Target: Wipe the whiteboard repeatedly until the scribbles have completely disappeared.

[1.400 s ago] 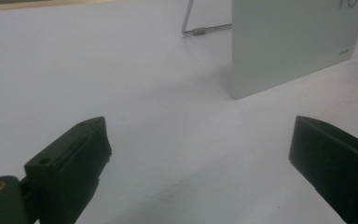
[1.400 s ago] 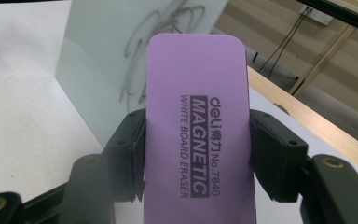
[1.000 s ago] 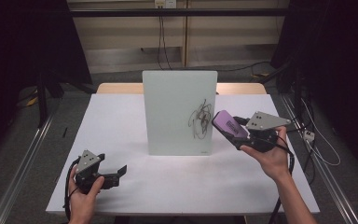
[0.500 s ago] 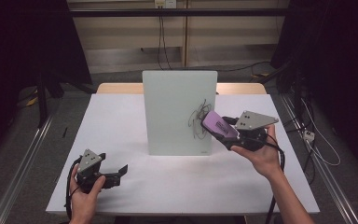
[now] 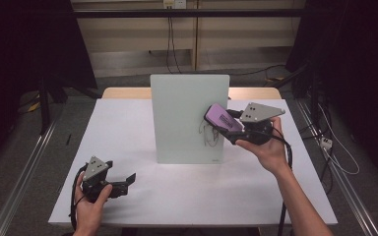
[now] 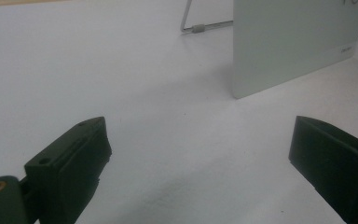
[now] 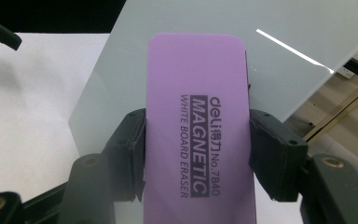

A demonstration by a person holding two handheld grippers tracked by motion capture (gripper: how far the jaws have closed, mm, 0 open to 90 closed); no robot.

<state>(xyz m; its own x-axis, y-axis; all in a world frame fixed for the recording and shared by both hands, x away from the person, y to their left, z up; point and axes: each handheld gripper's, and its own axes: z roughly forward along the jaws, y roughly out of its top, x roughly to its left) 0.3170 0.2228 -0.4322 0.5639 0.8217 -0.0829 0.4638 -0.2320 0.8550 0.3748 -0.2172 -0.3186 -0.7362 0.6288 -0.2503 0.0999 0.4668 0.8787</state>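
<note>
A pale whiteboard [image 5: 182, 113] stands upright on the white table [image 5: 123, 128], with a black scribble [image 5: 209, 136] near its lower right. My right gripper [image 5: 230, 129] is shut on a purple magnetic whiteboard eraser [image 5: 221, 117], held at the board's face just above the scribble. In the right gripper view both pads clamp the eraser [image 7: 198, 116] by its long sides, the board [image 7: 177, 18] right behind it. My left gripper [image 5: 127, 181] rests low at the table's front left, open with nothing between its fingers. The left gripper view looks past the jaws to the board's lower corner [image 6: 289, 42].
A thin wire stand [image 6: 200, 27] props the board from behind. A wooden table edge [image 5: 123, 92] shows beyond the white surface. Cables [image 5: 332, 147] trail on the floor to the right, and metal rails run along both sides.
My right hand has carried the eraser left and slightly up, from beside the board's right edge onto its face over the scribble's top. The left gripper has stayed put.
</note>
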